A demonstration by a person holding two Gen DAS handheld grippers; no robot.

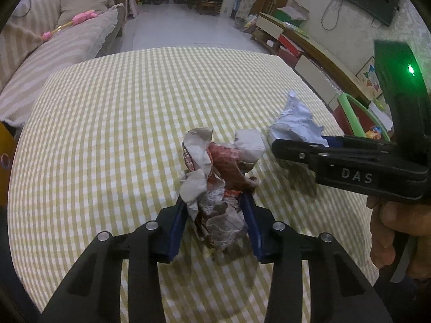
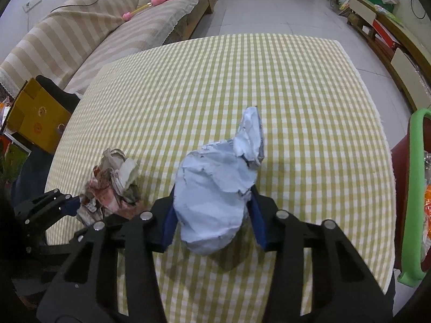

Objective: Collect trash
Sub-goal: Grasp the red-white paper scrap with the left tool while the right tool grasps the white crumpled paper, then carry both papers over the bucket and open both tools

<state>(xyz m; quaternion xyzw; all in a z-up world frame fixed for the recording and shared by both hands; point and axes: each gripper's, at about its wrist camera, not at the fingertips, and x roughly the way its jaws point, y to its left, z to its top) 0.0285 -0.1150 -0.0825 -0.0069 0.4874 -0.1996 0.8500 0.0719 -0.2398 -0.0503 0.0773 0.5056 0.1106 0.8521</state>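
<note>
My left gripper (image 1: 215, 202) is shut on a crumpled brown, white and red paper wad (image 1: 215, 188), held just above the checked tablecloth (image 1: 134, 107). My right gripper (image 2: 212, 196) is shut on a crumpled pale blue paper wad (image 2: 215, 188), also lifted a little off the cloth. In the left wrist view the right gripper (image 1: 280, 145) comes in from the right with the blue wad (image 1: 293, 123) in it. In the right wrist view the left gripper (image 2: 75, 204) sits at the lower left with the brown wad (image 2: 113, 183).
A yellow cardboard box (image 2: 35, 115) stands off the table's left edge. A green-rimmed basket (image 2: 414, 188) with colourful wrappers stands off the right edge. A striped sofa (image 2: 94, 27) lies beyond the far left corner; low cabinets (image 2: 390, 32) line the right wall.
</note>
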